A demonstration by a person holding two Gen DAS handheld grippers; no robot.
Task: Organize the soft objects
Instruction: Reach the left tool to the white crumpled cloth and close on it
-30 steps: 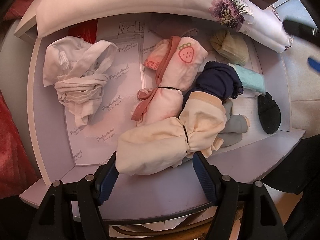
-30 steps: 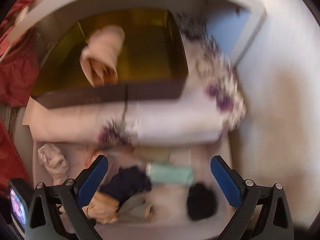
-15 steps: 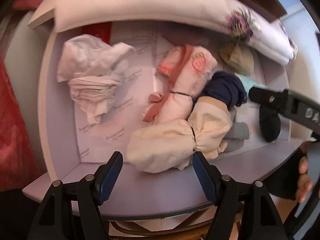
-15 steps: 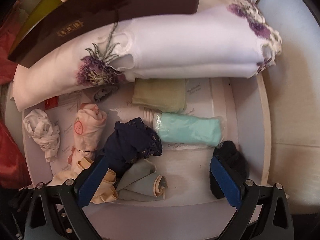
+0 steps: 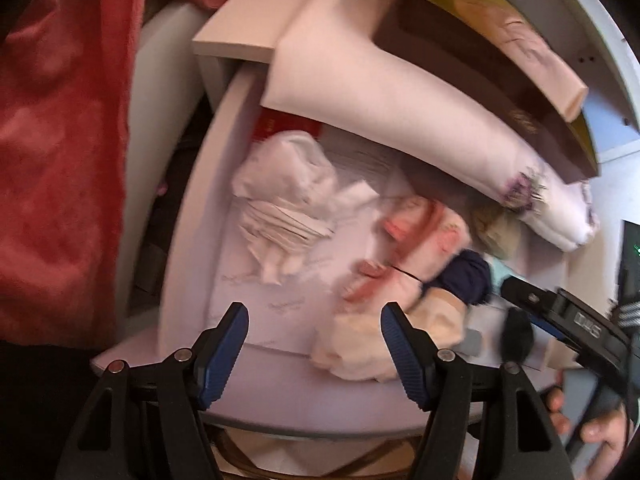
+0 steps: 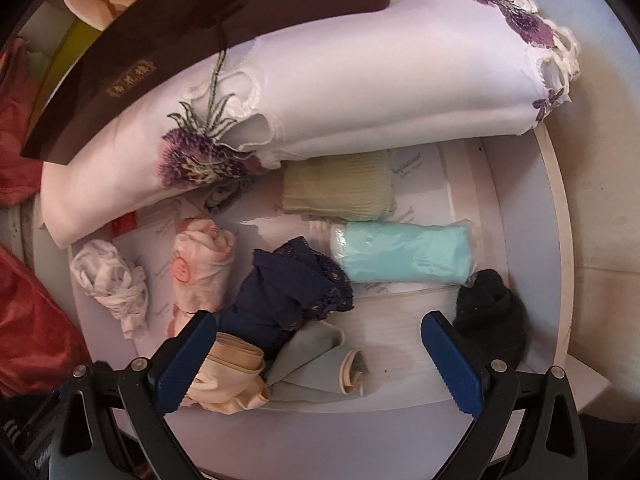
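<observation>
An open drawer (image 6: pixel 556 240) holds soft items: a crumpled white cloth (image 6: pixel 108 280), a pink strawberry-print roll (image 6: pixel 200 268), a navy lace piece (image 6: pixel 288 292), a cream bundle (image 6: pixel 228 380), a grey piece (image 6: pixel 312 364), a mint roll (image 6: pixel 400 252), an olive fold (image 6: pixel 340 188) and a black sock (image 6: pixel 488 312). My right gripper (image 6: pixel 317 318) hangs open just above the navy and grey pieces, gripping nothing. My left gripper (image 5: pixel 313 308) points down over the drawer's front left; its jaws are closing with nothing between them. The cream bundle (image 5: pixel 380 340) lies beside its right finger.
A folded white cloth with purple embroidery (image 6: pixel 360 80) lies across the back of the drawer, under a dark brown box (image 6: pixel 200 40). Red fabric (image 5: pixel 60 140) hangs to the left. The right gripper's black body (image 5: pixel 580 320) and a hand (image 5: pixel 600 436) show at the lower right.
My left gripper has drawn up and leftward off the cream bundle and rolled, its jaws a little narrower. The right gripper dropped down close over the drawer, then held still.
</observation>
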